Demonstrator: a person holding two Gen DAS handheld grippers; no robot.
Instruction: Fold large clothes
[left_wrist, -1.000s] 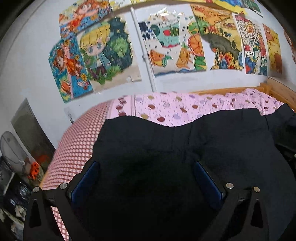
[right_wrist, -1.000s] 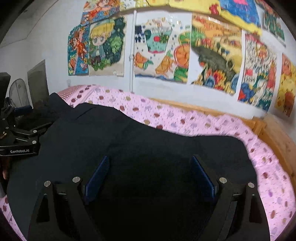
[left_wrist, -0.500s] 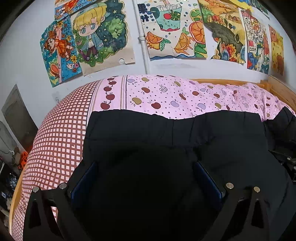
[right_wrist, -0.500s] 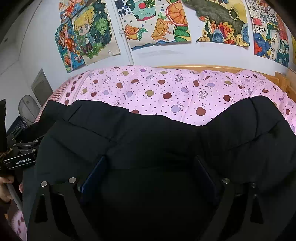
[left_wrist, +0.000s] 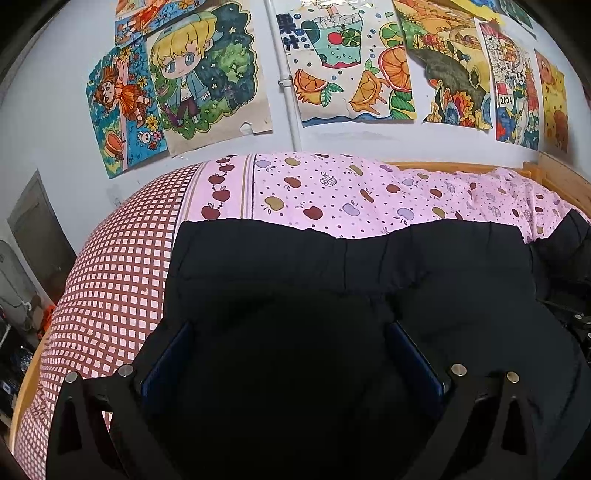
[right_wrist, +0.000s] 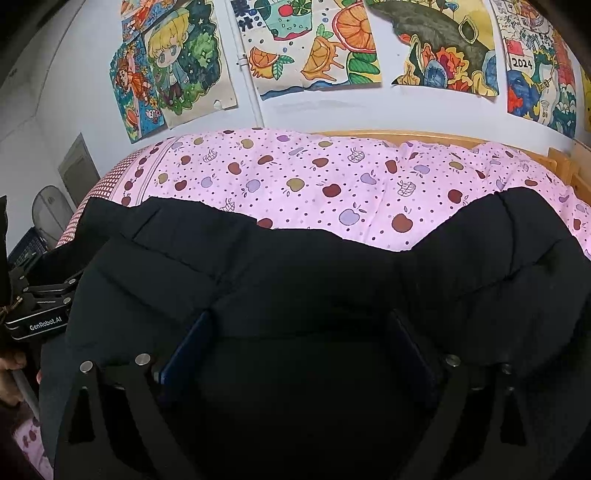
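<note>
A large black padded garment (left_wrist: 332, 258) lies spread across a bed with a pink apple-print sheet (left_wrist: 369, 192). Its far edge runs left to right across the sheet. My left gripper (left_wrist: 288, 325) hangs low over the garment's left part, open wide, both blue pads bare and black cloth filling the space between them. My right gripper (right_wrist: 301, 314) stands just as wide and open over the right part of the garment (right_wrist: 295, 266), where a puffy fold rises at the right. The left gripper's body (right_wrist: 37, 306) shows at the left edge of the right wrist view, a hand (right_wrist: 11, 373) below it.
A red-and-white checked cover (left_wrist: 110, 280) takes up the bed's left end. A wooden bed frame (right_wrist: 406, 138) runs along the wall and the right side. Colourful drawings (left_wrist: 332, 74) hang on the white wall. A fan (right_wrist: 48, 210) and clutter stand off the bed's left.
Both grippers have come down toward the bed. The garment, which filled most of both views, now lies lower, with more pink sheet showing beyond its far edge.
</note>
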